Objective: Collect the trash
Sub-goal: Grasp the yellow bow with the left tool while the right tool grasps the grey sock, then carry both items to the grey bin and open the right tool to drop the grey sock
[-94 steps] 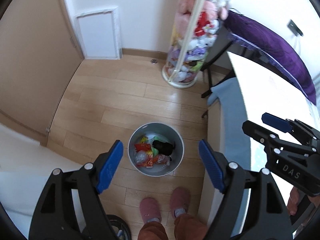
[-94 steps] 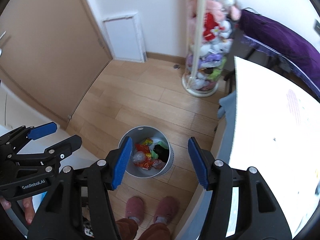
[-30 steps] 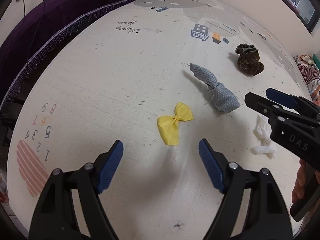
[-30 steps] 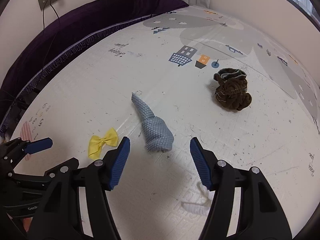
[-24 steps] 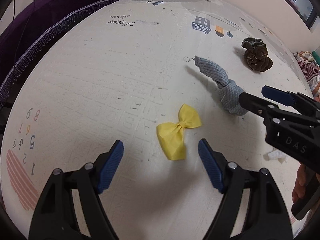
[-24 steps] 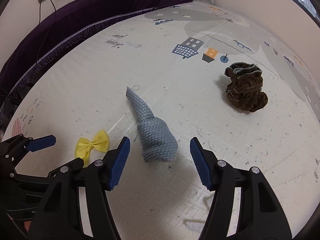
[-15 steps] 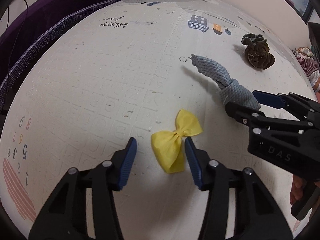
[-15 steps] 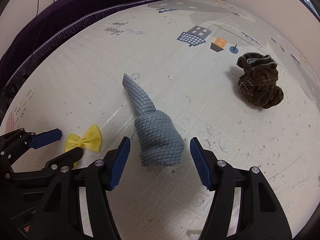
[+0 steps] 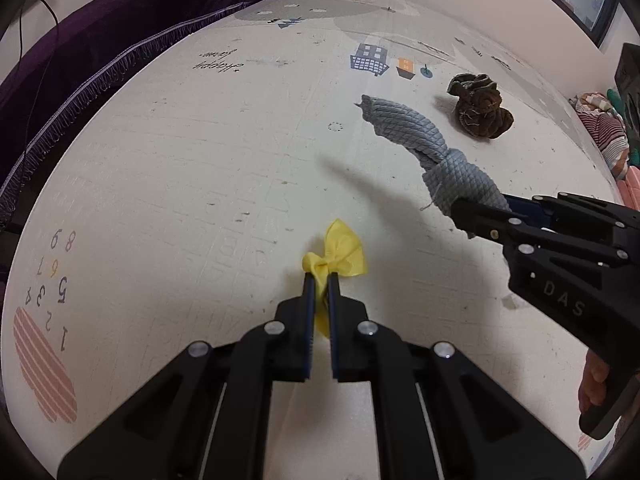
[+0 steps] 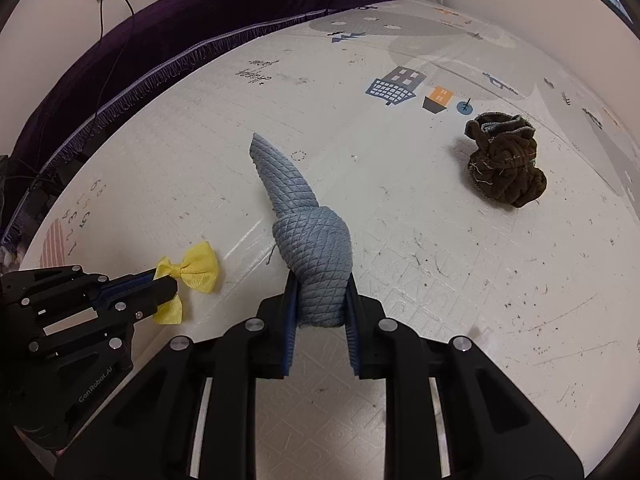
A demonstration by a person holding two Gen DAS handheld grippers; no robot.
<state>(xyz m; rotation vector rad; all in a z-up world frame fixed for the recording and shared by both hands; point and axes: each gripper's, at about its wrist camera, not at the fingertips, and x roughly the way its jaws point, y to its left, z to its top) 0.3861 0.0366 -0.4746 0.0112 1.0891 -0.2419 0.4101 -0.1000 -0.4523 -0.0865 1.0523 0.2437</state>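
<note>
Left wrist view: left gripper (image 9: 319,286) pinched tight on the yellow ribbon bow (image 9: 340,250), on the printed play mat (image 9: 180,168). Bow's lower half hidden between the blue pads. Brown knotted cloth (image 9: 482,110) lies beyond. A bare hand shows at the right edge, cut off.

Right wrist view: right gripper (image 10: 322,296), jaws closing, pads pressing both sides of the grey quilted cloth (image 10: 308,236); its lower end hidden between them. No containers in either view.

You are in a home, likely a child's room. A printed play mat (image 9: 224,152) shows numbers and houses. A purple blanket (image 10: 168,36) lines its edge.
</note>
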